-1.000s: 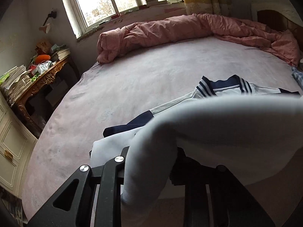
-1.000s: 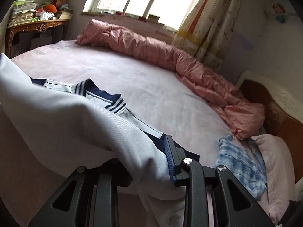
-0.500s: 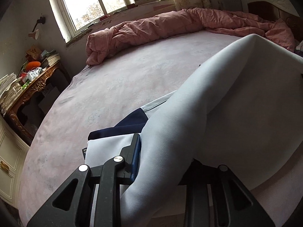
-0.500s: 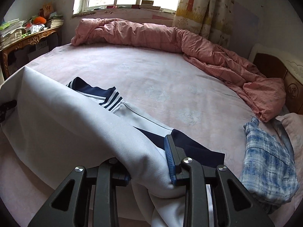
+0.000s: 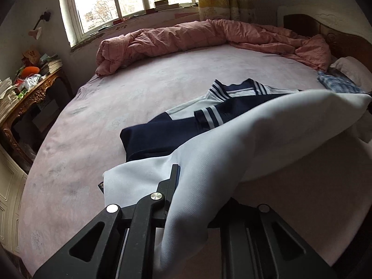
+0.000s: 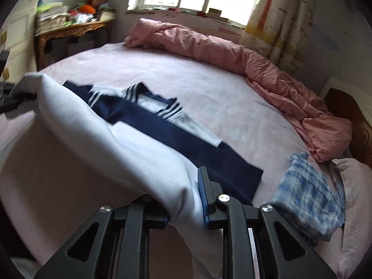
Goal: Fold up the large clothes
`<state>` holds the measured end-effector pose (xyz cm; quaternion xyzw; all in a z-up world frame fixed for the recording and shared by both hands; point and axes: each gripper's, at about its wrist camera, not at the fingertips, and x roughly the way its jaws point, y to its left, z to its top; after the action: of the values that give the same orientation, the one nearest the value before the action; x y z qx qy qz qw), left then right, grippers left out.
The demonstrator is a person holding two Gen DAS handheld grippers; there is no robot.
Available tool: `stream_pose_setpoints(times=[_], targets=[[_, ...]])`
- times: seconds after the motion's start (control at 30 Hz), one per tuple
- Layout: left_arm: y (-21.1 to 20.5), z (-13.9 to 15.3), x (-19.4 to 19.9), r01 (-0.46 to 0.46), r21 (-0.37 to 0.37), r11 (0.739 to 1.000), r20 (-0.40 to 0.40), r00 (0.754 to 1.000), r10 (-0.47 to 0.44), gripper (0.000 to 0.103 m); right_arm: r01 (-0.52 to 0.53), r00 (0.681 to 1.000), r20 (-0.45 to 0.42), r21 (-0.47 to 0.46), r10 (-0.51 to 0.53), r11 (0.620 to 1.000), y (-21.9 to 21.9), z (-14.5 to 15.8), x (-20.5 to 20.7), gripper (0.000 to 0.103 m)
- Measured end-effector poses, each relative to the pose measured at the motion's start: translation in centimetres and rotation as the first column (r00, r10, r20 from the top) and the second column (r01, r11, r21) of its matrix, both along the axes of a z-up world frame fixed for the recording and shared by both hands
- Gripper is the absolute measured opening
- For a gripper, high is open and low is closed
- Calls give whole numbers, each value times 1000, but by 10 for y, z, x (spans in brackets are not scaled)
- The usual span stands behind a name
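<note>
**Hem lifted by both corners, fold-over in hand**

Left-wrist view: the left gripper (image 5: pixel 193 200) sits at bottom centre of the frame, its jaws clamped on a corner of the white-and-navy knit sports top w/ striped collar (image 5: pixel 232 125). One black finger (image 5: pixel 173 179) shows beside the cloth; the other is buried under the white fabric. From there the held white edge runs up toward the right edge of the frame, raised off the pale pink bedsheet (image 5: pixel 104 116). Collar and navy chest band lie flat on the sheet at centre frame. Rolled salmon-pink quilt (image 5: pixel 186 39) crosses the upper part of the frame, well apart from the top.

Right-wrist view: the right gripper (image 6: pixel 186 200) is at bottom centre, jaws closed on the other corner, blue pad (image 6: pixel 201 186) pressed against the white fabric. Held edge stretches to the upper left, where the left gripper's black body shows at the frame's left edge. A blue-and-white plaid cloth (image 6: pixel 307 193) lies crumpled at lower right, near the navy sleeve but not touching, as far as I can tell; this view is blurred.

Judgement: step is the bottom-to-top fold, approx. mid-way. Next move needs both corners carried fwd level toward the collar, edge kept taut, then set down square before letting go. Uneven hands would skew the fold.
</note>
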<state>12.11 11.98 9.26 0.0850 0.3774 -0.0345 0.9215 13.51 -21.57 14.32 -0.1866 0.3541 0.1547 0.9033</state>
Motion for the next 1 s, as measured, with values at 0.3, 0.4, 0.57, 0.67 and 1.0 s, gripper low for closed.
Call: stream_pose_setpoints(times=[0.3,0.4,0.57,0.67,1.0], targets=[[-17,-12,16,-24,22,999,-89,996,26,15,-68,996,-69,-156,58,985,26,-14,-15,22],[-13,2,56,-62,13,998,-85,994,63,15,-36,995,-93,-138,23,990,28,-8,27,22],[-13,-9,130,-57,77,995,-200,977,71,15,-39,984,-178,-172,8,984,27,-8,99,22],[-13,-33,165,-23,122,992,-261,964,55,15,-36,971,-239,-198,-12,980,29,-21,141,22],[-15,-64,203,-44,150,988,-244,966,80,22,19,948,-310,-168,-71,986,26,-69,217,31]])
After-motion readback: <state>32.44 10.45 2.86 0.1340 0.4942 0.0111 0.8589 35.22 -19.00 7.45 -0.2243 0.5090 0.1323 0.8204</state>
